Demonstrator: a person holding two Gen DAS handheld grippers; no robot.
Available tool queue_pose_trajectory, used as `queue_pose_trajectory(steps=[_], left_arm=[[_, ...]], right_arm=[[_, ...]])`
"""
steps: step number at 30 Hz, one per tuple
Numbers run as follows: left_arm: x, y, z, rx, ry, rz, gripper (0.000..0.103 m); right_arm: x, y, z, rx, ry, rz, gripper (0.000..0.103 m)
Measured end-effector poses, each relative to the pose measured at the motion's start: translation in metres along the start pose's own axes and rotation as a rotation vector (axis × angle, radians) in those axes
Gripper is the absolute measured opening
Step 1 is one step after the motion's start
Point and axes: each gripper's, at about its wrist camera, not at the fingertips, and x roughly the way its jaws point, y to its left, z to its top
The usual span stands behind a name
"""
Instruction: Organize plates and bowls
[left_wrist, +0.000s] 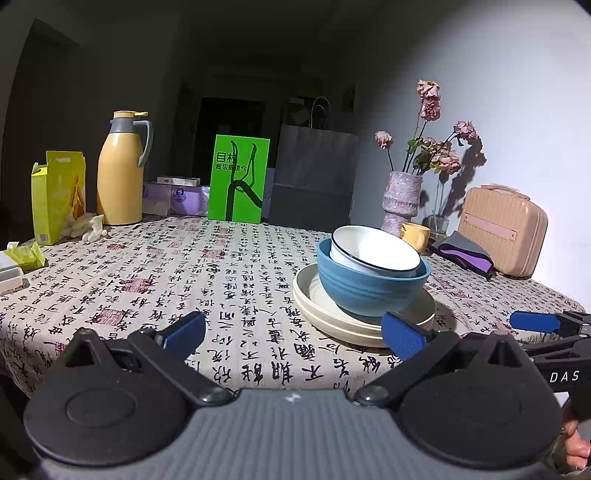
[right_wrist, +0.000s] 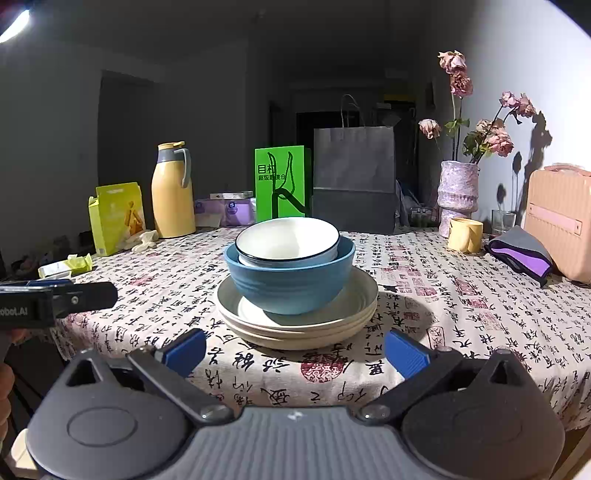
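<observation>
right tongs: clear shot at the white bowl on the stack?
Probably yes. The right tongs are open and empty, facing the stack head-on. The white bowl sits tilted inside the blue bowl, rim exposed above it, nothing between. The left tongs stand off to the side.

Left gripper (left_wrist: 293, 334) spread wide, blue pads (left_wrist: 402, 338) well apart, nothing between. Right gripper (right_wrist: 295, 350) likewise wide, empty, level beside it. Hand (left_wrist: 576, 448) just visible at the lower right edge of the left view.
</observation>
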Motion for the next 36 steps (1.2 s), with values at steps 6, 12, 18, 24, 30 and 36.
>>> queue_pose_trajectory(steps=[6,12,18,24,30,36], left_arm=[[-0.0001,0.0006,0.0001,-0.003,0.002,0.0,0.103],[-0.0001,0.0006,0.0002,-0.004,0.002,-0.001,0.103],[-0.0002,0.0007,0.0003,-0.004,0.002,-0.001,0.103],[0.0002,0.0003,-0.0001,-0.004,0.002,0.001,0.103],[-0.0001,0.0002,-0.0011,-0.009,0.001,0.0,0.103],[-0.0004,0.0,-0.0005,-0.009,-0.001,-0.003,0.103]], right_arm=[[0.0005,-0.0019,0.0004,0.009,0.001,-0.002,0.103],[0.0016,-0.0029,0.0002,0.016,0.004,-0.002,0.103],[0.0016,-0.0034,0.0006,0.016,0.004,0.0,0.103],[0.0015,-0.0033,0.0005,0.017,0.004,-0.001,0.103],[0.0016,-0.0028,0.0006,0.017,0.003,0.0,0.103],[0.0016,-0.0028,0.0005,0.017,0.004,0.0,0.103]])
